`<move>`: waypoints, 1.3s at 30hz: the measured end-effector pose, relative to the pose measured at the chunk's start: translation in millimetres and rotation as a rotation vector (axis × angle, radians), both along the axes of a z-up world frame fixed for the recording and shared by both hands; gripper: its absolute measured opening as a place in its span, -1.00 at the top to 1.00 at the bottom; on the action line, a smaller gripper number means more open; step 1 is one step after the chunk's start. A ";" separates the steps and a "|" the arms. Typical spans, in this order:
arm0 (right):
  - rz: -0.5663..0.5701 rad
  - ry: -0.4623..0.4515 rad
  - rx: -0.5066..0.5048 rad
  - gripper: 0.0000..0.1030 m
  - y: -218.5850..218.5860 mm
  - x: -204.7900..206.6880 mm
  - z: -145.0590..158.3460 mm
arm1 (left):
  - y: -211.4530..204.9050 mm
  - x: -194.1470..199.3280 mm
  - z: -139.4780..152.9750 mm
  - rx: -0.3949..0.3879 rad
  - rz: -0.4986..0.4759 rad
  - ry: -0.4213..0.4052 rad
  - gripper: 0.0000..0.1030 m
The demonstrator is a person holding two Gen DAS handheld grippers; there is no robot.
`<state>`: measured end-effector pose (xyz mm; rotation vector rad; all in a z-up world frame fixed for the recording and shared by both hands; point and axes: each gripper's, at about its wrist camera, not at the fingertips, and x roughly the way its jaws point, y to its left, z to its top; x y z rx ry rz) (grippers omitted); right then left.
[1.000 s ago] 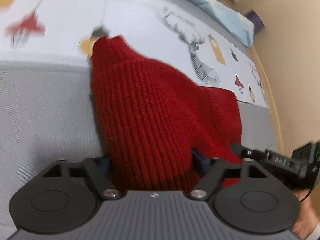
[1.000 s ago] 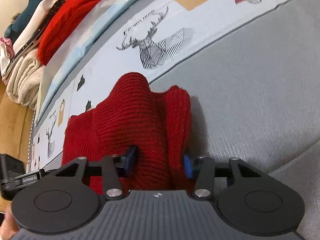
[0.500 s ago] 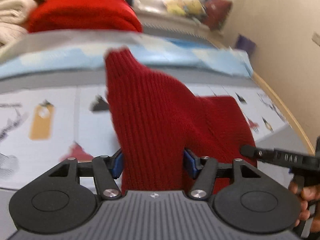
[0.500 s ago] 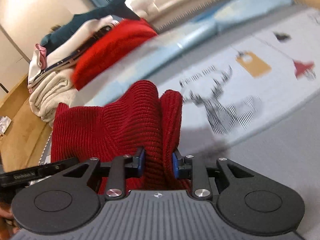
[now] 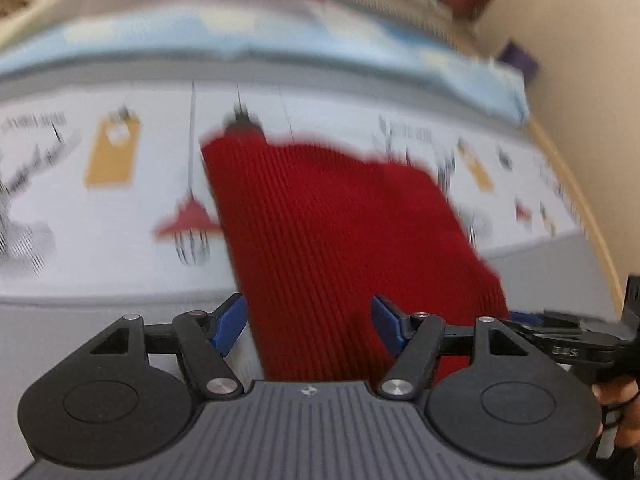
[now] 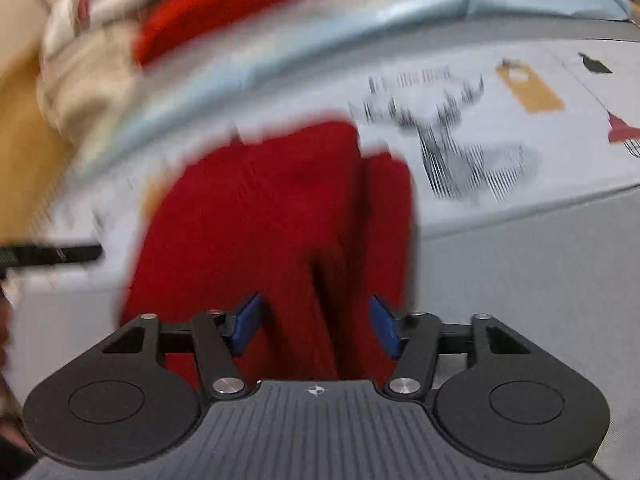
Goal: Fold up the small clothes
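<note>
Lettering on the right hand-held gripper [image 5: 516, 318], poking in at the left wrist view's right edge, is too smeared to read. Same view: the left hand-held gripper [image 5: 308, 322] has just been spreading its jaws, and the red knit garment [image 5: 328, 232] runs between the blue pads [image 5: 230, 324], left pad just clear of the cloth, right-side contact unclear. Garment drapes over the printed bedspread [image 5: 100, 248]. Over to the right wrist view: jaws just opened here too, bunched red knit between them, grip unclear through blur. Behind, a stack of folded clothes [image 6: 120, 40].
</note>
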<state>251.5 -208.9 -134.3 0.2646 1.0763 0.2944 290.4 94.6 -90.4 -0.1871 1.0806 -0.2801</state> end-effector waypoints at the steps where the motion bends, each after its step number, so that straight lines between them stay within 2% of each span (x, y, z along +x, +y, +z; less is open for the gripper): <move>1: 0.018 0.009 -0.018 0.35 1.7 -3.7 -4.3 | -4.7 -3.5 -10.2 0.031 -0.021 0.030 -0.46; 2: 0.032 0.013 -0.003 0.56 2.5 -7.3 -5.9 | -7.0 -8.0 -20.3 0.063 -0.037 0.031 -0.50; 3: 0.047 0.015 0.017 0.66 3.1 -11.2 -6.6 | -8.5 -11.2 -26.1 0.092 -0.041 0.018 -0.63; 6: 0.080 -0.009 -0.015 0.66 3.9 -20.1 -3.9 | -2.5 -19.0 -27.4 0.106 -0.030 0.005 -0.62; 7: 0.072 -0.006 -0.005 0.66 0.2 -21.4 -3.0 | -0.7 -21.8 -23.2 0.107 -0.021 0.004 -0.51; 9: 0.041 -0.014 0.021 0.63 -7.7 -24.1 2.6 | -2.4 -30.5 -12.3 0.099 -0.032 -0.026 -0.41; 11: 0.024 -0.050 0.005 0.39 -12.4 -28.8 8.2 | -9.8 -36.3 -16.4 0.103 -0.085 -0.040 -0.44; 13: 0.051 -0.066 -0.106 -0.10 -6.3 -34.7 5.5 | -21.2 -39.5 -43.8 0.225 -0.122 0.039 -0.63; 14: 0.082 -0.060 -0.175 -0.13 -0.6 -37.7 1.2 | -24.2 -43.7 -48.6 0.257 -0.105 0.043 -0.63; 16: 0.119 -0.068 -0.235 -0.12 7.3 -45.0 2.3 | -30.5 -54.3 -33.6 0.269 -0.068 0.011 -0.57; 20: 0.126 -0.225 -0.284 -0.14 11.7 -69.4 46.9 | -40.9 -87.4 22.9 0.298 -0.018 -0.155 -0.68; 22: 0.089 -0.303 -0.311 -0.26 9.1 -80.6 71.0 | -43.9 -104.4 49.1 0.302 0.023 -0.219 -0.68; 24: 0.013 -0.361 -0.289 -0.37 4.3 -94.1 93.6 | -44.4 -126.0 72.6 0.278 0.066 -0.285 -0.68; 26: -0.054 -0.424 -0.223 -0.47 -2.5 -118.7 115.0 | -45.7 -154.1 93.0 0.239 0.111 -0.345 -0.68; 29: -0.094 -0.513 -0.206 -0.56 -6.1 -157.3 127.8 | -52.1 -199.9 111.8 0.187 0.135 -0.412 -0.68; 31: -0.103 -0.536 -0.199 -0.56 -6.7 -181.5 127.4 | -55.0 -227.4 113.5 0.159 0.167 -0.438 -0.68; 34: -0.102 -0.545 -0.195 -0.56 -5.4 -210.7 121.2 | -65.8 -262.7 108.2 0.192 0.164 -0.472 -0.68; 36: -0.099 -0.544 -0.199 -0.56 -2.7 -225.4 115.5 | -72.0 -283.7 98.6 0.219 0.174 -0.495 -0.68; 39: -0.052 -0.517 -0.192 -0.57 7.7 -241.6 106.3 | -73.7 -304.1 74.9 0.216 0.201 -0.490 -0.68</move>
